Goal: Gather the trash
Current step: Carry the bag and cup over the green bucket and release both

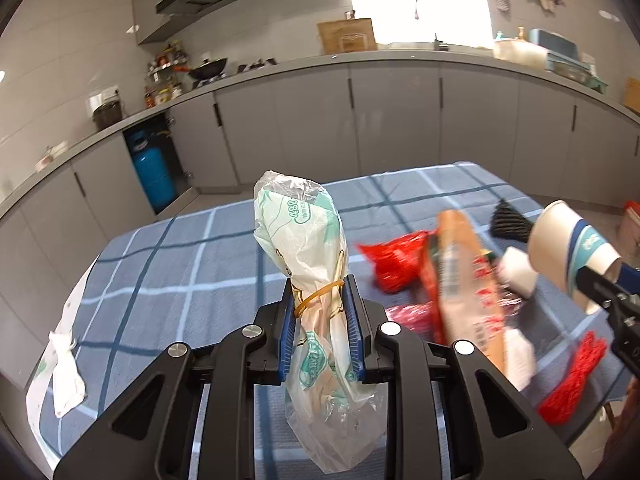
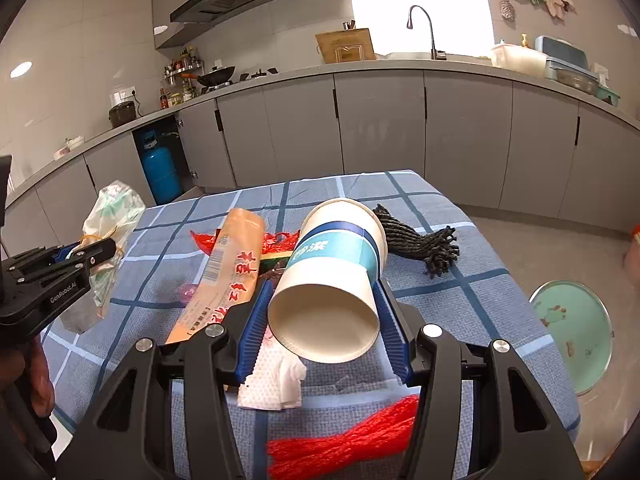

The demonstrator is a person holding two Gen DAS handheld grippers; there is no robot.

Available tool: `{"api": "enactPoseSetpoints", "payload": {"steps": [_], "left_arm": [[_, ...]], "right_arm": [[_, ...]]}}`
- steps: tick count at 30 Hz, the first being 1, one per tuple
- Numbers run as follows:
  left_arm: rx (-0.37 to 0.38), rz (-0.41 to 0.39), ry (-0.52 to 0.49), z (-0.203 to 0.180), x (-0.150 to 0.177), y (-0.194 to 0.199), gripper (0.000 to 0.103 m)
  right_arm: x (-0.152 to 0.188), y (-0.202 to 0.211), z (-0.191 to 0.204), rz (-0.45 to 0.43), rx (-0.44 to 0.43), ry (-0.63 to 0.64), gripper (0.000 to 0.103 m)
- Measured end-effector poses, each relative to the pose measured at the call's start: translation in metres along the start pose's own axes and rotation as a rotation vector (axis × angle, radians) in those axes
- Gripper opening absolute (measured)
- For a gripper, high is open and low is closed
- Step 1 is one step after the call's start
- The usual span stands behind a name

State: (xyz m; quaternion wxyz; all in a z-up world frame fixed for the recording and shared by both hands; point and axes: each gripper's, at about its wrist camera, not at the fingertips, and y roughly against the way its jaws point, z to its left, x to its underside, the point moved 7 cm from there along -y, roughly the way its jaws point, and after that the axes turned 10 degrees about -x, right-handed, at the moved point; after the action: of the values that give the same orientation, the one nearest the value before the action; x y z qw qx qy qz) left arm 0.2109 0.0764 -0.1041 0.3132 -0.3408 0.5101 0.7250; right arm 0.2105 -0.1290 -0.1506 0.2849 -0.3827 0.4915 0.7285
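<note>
The left hand-held gripper (image 1: 322, 312) pinches a banded plastic bag (image 1: 304, 240) at its neck, centre frame, clear of the tabletop (image 1: 160, 272). The right hand-held gripper (image 2: 324, 312) clamps a paper cup (image 2: 332, 276) sideways, lower centre, likely bound for the bin (image 2: 576, 336) at right; wrappers (image 2: 228, 276) remain.

orange wrapper (image 1: 468, 280) blurred in the left view; red netting (image 2: 340, 444) half hidden behind the gripper

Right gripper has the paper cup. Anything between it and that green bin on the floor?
Nothing visible. The right gripper holds the paper cup above the table; the green bin sits open on the floor past the table's right edge.
</note>
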Motion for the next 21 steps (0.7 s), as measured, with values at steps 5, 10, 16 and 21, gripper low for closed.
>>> {"api": "enactPoseSetpoints", "payload": {"steps": [5, 10, 16, 21], "left_arm": [[0.047, -0.033, -0.032, -0.026, -0.008, 0.011, 0.024], [0.097, -0.071, -0.069, -0.056, -0.020, 0.022, 0.024], [0.150, -0.092, -0.101, -0.090, -0.031, 0.027, 0.024], [0.215, -0.107, -0.138, -0.126, -0.038, 0.034, 0.024]], "right_arm": [[-0.002, 0.005, -0.009, -0.015, 0.005, -0.011, 0.052], [-0.006, 0.012, -0.022, -0.036, 0.027, -0.025, 0.052], [-0.008, 0.021, -0.049, -0.054, 0.065, -0.060, 0.052], [-0.010, 0.031, -0.075, -0.075, 0.104, -0.094, 0.052]]}}
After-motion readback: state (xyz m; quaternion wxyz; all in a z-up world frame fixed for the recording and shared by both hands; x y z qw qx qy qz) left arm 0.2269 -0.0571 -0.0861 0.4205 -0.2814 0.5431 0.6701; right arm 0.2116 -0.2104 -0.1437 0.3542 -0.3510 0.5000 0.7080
